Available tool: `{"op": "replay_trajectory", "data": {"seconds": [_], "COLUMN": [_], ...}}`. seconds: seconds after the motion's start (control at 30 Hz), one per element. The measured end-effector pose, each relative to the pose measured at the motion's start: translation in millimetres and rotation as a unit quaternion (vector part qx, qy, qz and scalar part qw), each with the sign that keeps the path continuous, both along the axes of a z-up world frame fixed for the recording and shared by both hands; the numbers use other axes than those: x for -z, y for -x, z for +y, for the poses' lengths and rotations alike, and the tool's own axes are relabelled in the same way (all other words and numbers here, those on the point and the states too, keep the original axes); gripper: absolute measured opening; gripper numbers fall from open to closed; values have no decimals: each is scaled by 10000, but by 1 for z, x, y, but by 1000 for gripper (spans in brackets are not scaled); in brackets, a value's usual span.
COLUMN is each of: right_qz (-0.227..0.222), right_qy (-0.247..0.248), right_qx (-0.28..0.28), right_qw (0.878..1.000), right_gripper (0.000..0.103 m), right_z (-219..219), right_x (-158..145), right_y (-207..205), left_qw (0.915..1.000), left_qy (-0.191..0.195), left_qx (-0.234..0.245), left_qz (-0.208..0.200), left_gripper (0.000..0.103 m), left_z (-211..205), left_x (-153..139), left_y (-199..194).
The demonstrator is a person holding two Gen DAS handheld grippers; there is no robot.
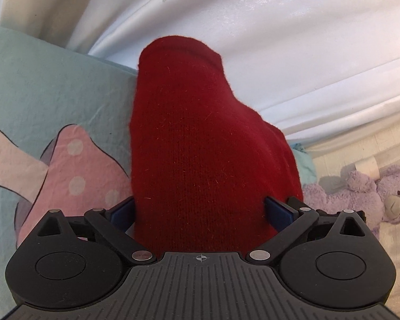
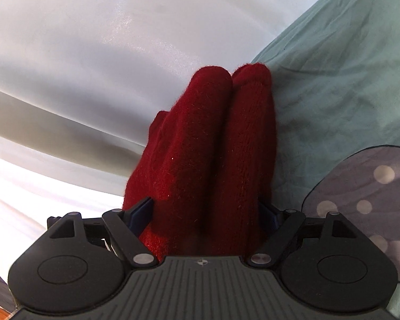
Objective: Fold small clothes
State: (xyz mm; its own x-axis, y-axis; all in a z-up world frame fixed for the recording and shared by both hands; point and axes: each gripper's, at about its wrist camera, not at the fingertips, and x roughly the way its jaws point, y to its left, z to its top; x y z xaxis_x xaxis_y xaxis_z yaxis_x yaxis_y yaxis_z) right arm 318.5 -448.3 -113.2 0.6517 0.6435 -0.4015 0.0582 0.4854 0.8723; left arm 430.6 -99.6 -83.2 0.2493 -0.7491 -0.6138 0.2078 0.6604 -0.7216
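Left wrist view
- Left gripper (image 1: 200, 208): your jaws are spread wide. The blue pads (image 1: 121, 212) stand at either side of the knit and I see no squeeze in it.
- Red glove (image 1: 200, 133): it fills the gap between your jaws and runs from the middle towards 12 o'clock, ending in a rounded tip. It lies on the sheet, with its far end against the curtain.
- Sheet (image 1: 40, 85): pale teal, and it fills the side from 8 to 10 o'clock.
- Mushroom print (image 1: 77, 165): pink with pale dots, at 9 o'clock, just beside the glove's left edge.
- Curtain (image 1: 280, 40): white folds, from 11 round to 2 o'clock.
- Teddy bear (image 1: 373, 194): purple, lying at 3 o'clock, well apart from the glove.

Right wrist view
- Right gripper (image 2: 206, 213): your jaws stand open here too. The glove is between them, touching or nearly touching each pad, but it is not clamped.
- Red glove (image 2: 213, 138): it is in the middle. Two of its fingers lie side by side and touching, and they point to 12 o'clock.
- Sheet (image 2: 346, 80): teal, from 1 to 3 o'clock, touching the glove's right edge.
- Spotted print (image 2: 373, 200): grey with pale dots, at 4 o'clock, near your right jaw.
- Curtain (image 2: 93, 53): white, from 8 to 12 o'clock, behind the glove.
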Motion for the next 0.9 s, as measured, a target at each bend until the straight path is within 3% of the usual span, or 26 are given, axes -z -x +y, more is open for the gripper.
{"op": "replay_trajectory", "data": {"seconds": [0.1, 0.27, 0.53, 0.6, 0.7, 0.9], "right_qz": [-20, -21, -40, -36, -290, -680], "right_qy": [-38, -173, -118, -15, 402, 349], "right_qx": [-52, -104, -77, 0, -36, -139], "right_qw": [10000, 9998, 9999, 10000, 9988, 9970], "right_gripper": [75, 57, 62, 58, 53, 53], "right_z": [2, 3, 6, 11, 21, 44], "right_x": [2, 9, 14, 11, -10, -48], "right_y": [-4, -8, -14, -14, -6, 8], "left_qw": [9998, 10000, 9999, 9997, 9989, 9970], "left_qy": [170, -3, -48, -77, -74, -35], "left_qx": [-54, 54, -90, -80, 17, -153], "left_qz": [132, -43, -115, -233, -463, -756], "left_gripper": [101, 91, 89, 84, 79, 78], "left_z": [-4, -11, -15, -16, -9, 15], "left_x": [10, 1, 1, -4, -19, -61], "left_y": [-5, -4, 0, 5, 15, 46]}}
